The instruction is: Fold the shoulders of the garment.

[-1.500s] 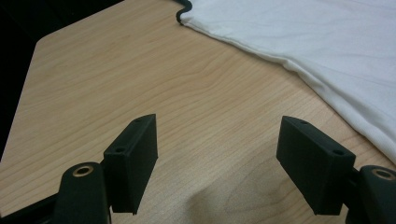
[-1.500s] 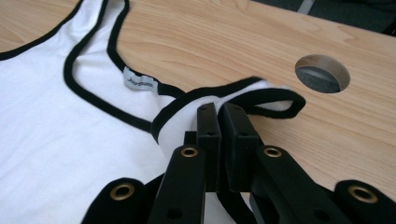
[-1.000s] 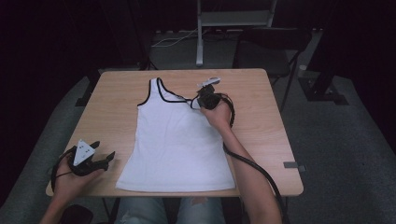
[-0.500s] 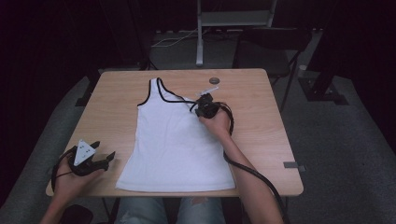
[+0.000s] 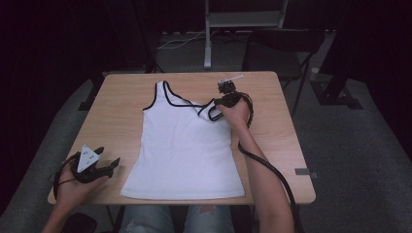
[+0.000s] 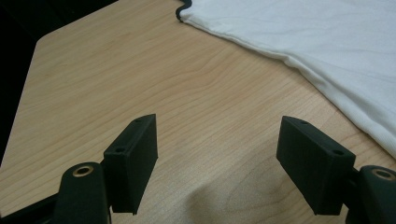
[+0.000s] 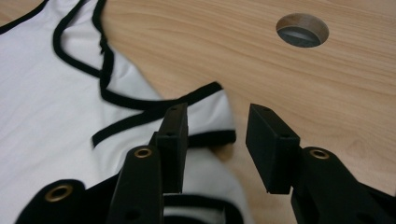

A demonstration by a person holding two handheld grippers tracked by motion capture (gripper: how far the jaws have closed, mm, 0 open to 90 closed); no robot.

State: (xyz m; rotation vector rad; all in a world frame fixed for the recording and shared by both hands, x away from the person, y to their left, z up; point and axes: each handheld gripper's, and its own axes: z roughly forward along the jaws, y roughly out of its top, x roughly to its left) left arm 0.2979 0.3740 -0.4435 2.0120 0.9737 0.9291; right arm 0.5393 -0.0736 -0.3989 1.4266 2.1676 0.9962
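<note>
A: Where does the white tank top (image 5: pixel 187 145) lie?

B: Flat on the wooden bench (image 5: pixel 121 109), hem toward the person, black-trimmed neckline toward the far edge. The strap on the person's right (image 5: pixel 209 109) is folded inward over the chest; the other strap (image 5: pixel 160 92) lies straight.

A: Right hand-held gripper (image 5: pixel 224 97)?

B: At that folded strap. In the right gripper view its jaws have just been opening, and they now stand partly apart. The strap's end (image 7: pixel 212 116) lies on the bench just beyond the tips, released; nothing is pinched. A round hole in the bench (image 7: pixel 302 30) lies farther off.

A: Left hand-held gripper (image 5: pixel 109 167)?

B: Near the bench's near left corner, well apart from the shirt's hem corner. Jaws wide, released, bare wood between them; the shirt's edge (image 6: pixel 299 60) lies beyond.
</note>
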